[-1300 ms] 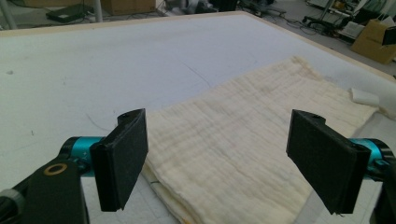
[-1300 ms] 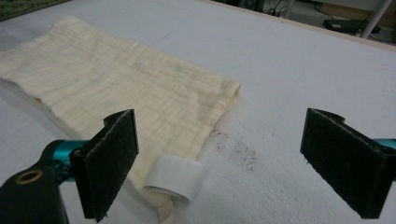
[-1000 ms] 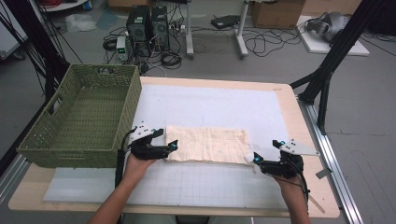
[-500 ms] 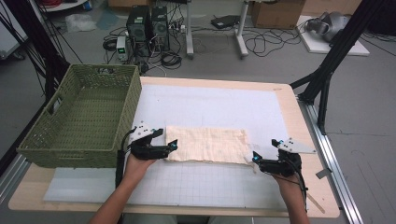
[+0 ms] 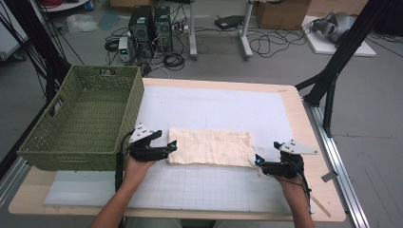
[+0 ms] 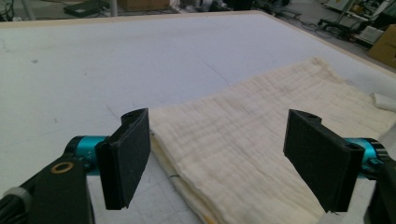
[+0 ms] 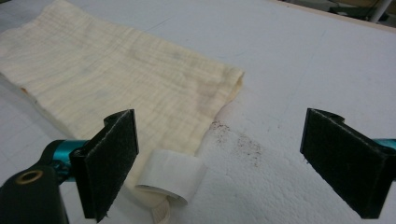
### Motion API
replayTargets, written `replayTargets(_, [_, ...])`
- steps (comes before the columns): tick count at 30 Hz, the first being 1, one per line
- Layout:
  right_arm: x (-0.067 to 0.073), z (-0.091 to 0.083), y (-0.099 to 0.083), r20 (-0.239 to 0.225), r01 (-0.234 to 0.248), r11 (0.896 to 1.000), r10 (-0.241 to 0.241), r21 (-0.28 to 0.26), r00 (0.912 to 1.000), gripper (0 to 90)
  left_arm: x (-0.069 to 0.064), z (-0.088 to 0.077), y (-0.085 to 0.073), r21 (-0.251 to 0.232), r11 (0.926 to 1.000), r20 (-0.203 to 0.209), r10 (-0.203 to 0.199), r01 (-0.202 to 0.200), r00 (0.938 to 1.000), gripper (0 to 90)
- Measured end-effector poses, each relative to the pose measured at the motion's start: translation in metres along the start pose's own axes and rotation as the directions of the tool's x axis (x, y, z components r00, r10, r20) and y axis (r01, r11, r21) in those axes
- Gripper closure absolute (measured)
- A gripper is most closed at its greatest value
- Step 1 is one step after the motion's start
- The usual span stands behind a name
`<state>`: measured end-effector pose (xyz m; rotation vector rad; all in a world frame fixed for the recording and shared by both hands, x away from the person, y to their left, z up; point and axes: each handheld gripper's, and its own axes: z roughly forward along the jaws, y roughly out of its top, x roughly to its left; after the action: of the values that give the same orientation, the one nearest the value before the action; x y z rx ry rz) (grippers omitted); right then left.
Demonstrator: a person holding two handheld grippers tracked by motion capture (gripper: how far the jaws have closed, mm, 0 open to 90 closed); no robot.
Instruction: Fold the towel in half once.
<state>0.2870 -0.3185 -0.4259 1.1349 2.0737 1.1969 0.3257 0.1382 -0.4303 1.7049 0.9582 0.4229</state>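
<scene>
A folded cream cloth (image 5: 209, 147) lies flat on the white mat (image 5: 214, 107) in the middle of the table. My left gripper (image 5: 172, 147) rests at the cloth's left end, open, with the cloth's edge (image 6: 196, 154) lying between its jaws. At the cloth's right near corner sits my right gripper (image 5: 256, 161), also open. A white label (image 7: 170, 175) sticks out from the cloth's corner (image 7: 187, 107) just ahead of the right jaws. Neither gripper holds anything.
A green woven basket (image 5: 85, 118) stands at the table's left side, next to my left hand. A black frame leg (image 5: 332, 80) rises at the right rear. Computers and cables lie on the floor behind the table. A wooden stick (image 5: 323, 205) lies near the front right edge.
</scene>
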Motion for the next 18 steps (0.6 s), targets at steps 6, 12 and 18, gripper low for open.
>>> replayTargets(6, [0.000,0.004,0.000,-0.017,0.002,1.000,-0.002,0.001,0.9998,10.7,0.005,-0.002,0.001,0.001,0.9998,-0.018,-0.021,0.021,0.9996,24.7])
replayTargets(12, [-0.001,0.005,0.000,-0.023,-0.003,1.000,0.003,0.004,0.9997,10.7,0.010,0.006,0.009,0.003,0.9988,-0.022,-0.050,0.050,0.9985,24.4])
replayTargets(18, [-0.001,0.005,0.001,-0.026,-0.002,1.000,0.002,0.001,0.9997,10.7,0.016,0.016,0.021,0.018,0.9980,-0.021,-0.060,0.060,0.9980,24.1])
